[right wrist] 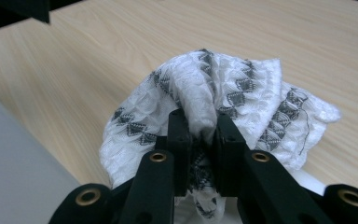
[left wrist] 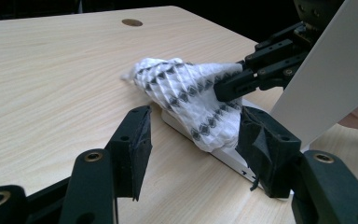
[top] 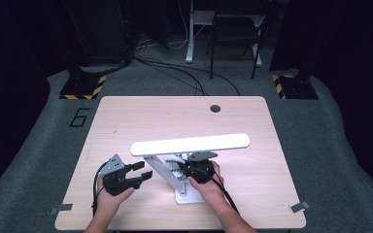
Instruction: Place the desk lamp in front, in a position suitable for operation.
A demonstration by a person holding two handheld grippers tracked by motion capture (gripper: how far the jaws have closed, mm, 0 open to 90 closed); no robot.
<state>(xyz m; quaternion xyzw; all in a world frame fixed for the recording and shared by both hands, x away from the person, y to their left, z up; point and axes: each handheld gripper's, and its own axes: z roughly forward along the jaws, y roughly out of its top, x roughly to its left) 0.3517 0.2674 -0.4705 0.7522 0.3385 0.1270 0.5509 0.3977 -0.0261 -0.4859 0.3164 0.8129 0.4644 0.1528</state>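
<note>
A white cloth with a dark diamond pattern lies bunched over the base of a white desk lamp. My right gripper is shut on a fold of that cloth, pads pressing it from both sides. In the high view the right gripper sits under the lamp's lit bar head, beside the slanted lamp arm. My left gripper rests left of the lamp, open with nothing between its fingers. In the left gripper view its jaws point at the cloth and the lamp base edge.
The light wooden table has a round cable hole near its far edge. The lamp arm crosses the right of the left gripper view, close to the jaws. Cables and chair legs stand on the floor beyond the table.
</note>
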